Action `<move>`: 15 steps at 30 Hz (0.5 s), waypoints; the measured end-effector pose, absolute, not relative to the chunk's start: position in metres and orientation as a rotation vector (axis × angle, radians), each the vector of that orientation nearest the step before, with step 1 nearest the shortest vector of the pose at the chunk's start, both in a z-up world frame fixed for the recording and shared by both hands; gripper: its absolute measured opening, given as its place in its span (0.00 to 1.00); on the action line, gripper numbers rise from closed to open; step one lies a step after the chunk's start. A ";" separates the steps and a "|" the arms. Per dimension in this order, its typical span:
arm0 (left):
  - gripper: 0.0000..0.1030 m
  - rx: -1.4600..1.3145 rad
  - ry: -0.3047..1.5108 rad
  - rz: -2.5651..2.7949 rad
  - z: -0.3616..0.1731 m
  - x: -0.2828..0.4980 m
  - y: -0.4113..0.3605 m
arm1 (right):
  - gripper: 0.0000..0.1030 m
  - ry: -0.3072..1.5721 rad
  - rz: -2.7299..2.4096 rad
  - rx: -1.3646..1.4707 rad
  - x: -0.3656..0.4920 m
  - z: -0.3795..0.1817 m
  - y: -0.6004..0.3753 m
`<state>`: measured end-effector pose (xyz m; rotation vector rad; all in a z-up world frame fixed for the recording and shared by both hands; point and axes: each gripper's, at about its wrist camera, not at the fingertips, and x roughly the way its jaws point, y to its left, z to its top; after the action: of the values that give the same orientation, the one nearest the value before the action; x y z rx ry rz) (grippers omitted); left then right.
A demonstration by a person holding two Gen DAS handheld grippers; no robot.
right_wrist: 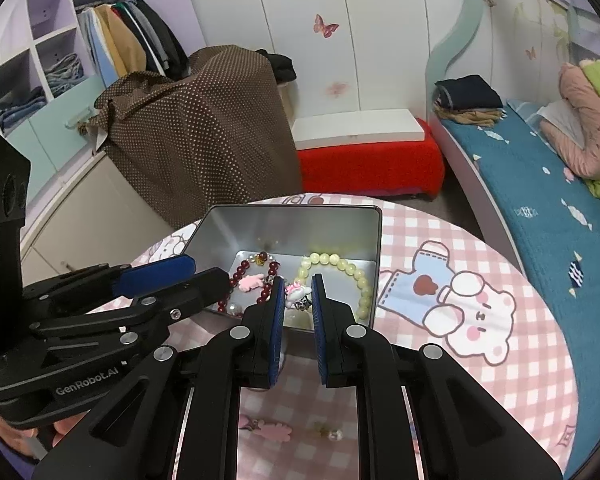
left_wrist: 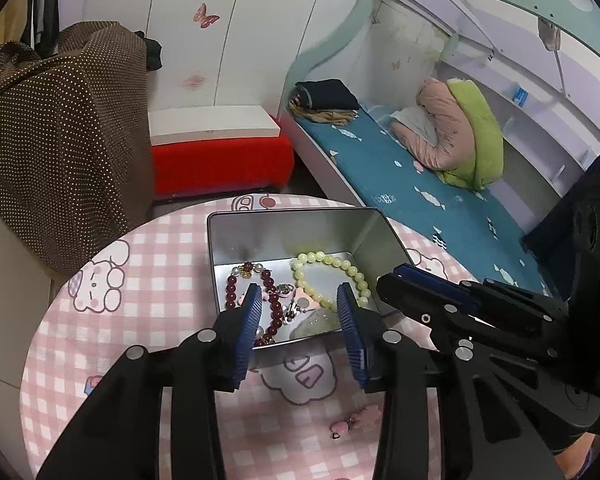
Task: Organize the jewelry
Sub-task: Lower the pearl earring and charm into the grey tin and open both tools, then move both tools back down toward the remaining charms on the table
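A silver tin (left_wrist: pixel 356 236) (right_wrist: pixel 356 216) stands on the round table. Inside lie a dark red bead bracelet (left_wrist: pixel 231 286) (right_wrist: pixel 242 270), a pale yellow bead bracelet (left_wrist: pixel 332 260) (right_wrist: pixel 340 262) and small charms (right_wrist: pixel 298 294). My left gripper (left_wrist: pixel 298 298) is open and empty over the tin's near edge. My right gripper (right_wrist: pixel 296 284) is open with a narrow gap, empty, just above a white charm at the tin's front. A pink charm (left_wrist: pixel 360 416) (right_wrist: pixel 274 430) and a pearl earring (right_wrist: pixel 334 435) lie on the table in front of the tin, below the grippers.
The table wears a pink checked cloth with cartoon prints (right_wrist: pixel 472 304). Behind it stand a brown dotted cover (right_wrist: pixel 204 120), a red bench (right_wrist: pixel 372 160) with a white board and a bed with a blue sheet (left_wrist: pixel 420 184).
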<state>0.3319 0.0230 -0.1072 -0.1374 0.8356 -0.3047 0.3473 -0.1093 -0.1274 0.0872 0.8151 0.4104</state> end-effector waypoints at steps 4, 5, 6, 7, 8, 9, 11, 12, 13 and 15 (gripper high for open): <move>0.37 -0.136 0.827 -0.301 -0.105 0.326 0.025 | 0.15 0.803 0.411 0.089 0.345 -0.124 -0.111; 0.39 -0.135 0.825 -0.298 -0.104 0.325 0.025 | 0.15 0.801 0.417 0.095 0.344 -0.122 -0.111; 0.44 -0.134 0.817 -0.292 -0.102 0.322 0.025 | 0.16 0.799 0.419 0.101 0.343 -0.121 -0.112; 0.47 -0.132 0.809 -0.287 -0.101 0.321 0.027 | 0.16 0.794 0.412 0.103 0.342 -0.119 -0.114; 0.47 -0.129 0.798 -0.282 -0.099 0.317 0.027 | 0.20 0.789 0.407 0.103 0.340 -0.118 -0.116; 0.47 -0.126 0.793 -0.283 -0.097 0.315 0.027 | 0.22 0.784 0.403 0.104 0.338 -0.116 -0.118; 0.48 -0.124 0.781 -0.282 -0.093 0.308 0.027 | 0.41 0.775 0.393 0.110 0.336 -0.112 -0.124; 0.48 -0.122 0.775 -0.283 -0.091 0.306 0.027 | 0.44 0.764 0.384 0.110 0.332 -0.109 -0.127; 0.49 -0.117 0.767 -0.283 -0.089 0.301 0.027 | 0.46 0.750 0.380 0.107 0.327 -0.106 -0.130; 0.54 -0.106 0.755 -0.282 -0.086 0.293 0.024 | 0.48 0.737 0.376 0.100 0.319 -0.101 -0.135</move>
<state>0.2935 0.0235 -0.0861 -0.1056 0.7546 -0.2817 0.3195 -0.1345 -0.1013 0.0999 0.7371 0.3761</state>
